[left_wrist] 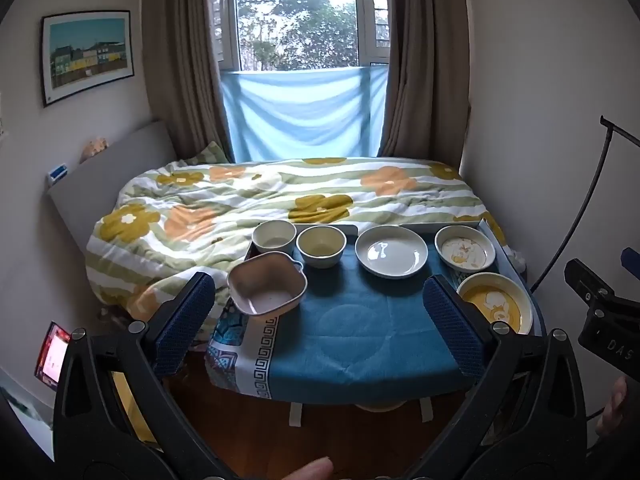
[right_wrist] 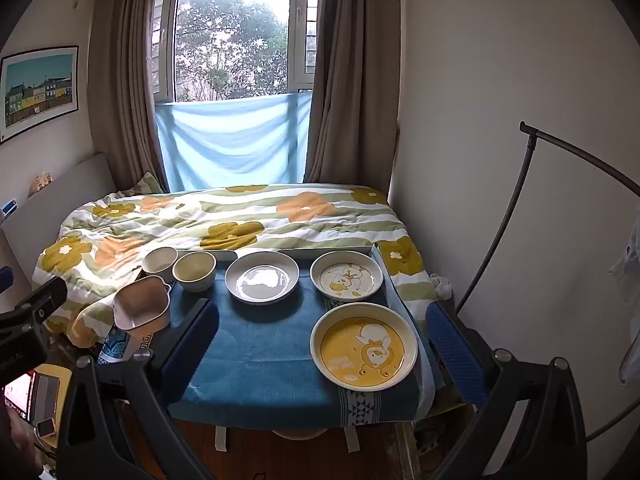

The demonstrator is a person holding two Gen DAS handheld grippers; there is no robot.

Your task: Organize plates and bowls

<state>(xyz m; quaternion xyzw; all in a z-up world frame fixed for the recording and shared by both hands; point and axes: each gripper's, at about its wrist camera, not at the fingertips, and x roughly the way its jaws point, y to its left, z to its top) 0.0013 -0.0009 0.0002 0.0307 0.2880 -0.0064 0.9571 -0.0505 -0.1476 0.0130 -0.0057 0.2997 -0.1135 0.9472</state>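
At table's left edge: pink square bowl [left_wrist: 267, 287] sat tilted, part of it overhanging the blue cloth [left_wrist: 360, 332]; a nudge there could tip it to the floor.
Back left: white cup-bowl [left_wrist: 274, 237] and cream bowl [left_wrist: 321, 246] stood just beside each other, near touching; a wide jaw closing on one could knock the other.
Centre back: plain white plate [left_wrist: 391, 251] lay flat; its low rim could slip from the pads.
Back right: small duck plate [right_wrist: 346, 275] lay close to the tray rim [right_wrist: 320, 252].
Front right: yellow duck plate [right_wrist: 363, 351] lay at the table's corner; a clumsy lift could slide it off.
Left gripper [left_wrist: 320, 320]: released, jaws wide, nothing between, short of the crockery.
Right gripper [right_wrist: 320, 348]: released, jaws wide, empty, framing the yellow duck plate without touching it.
Cloth: loose, could drag the dishes.
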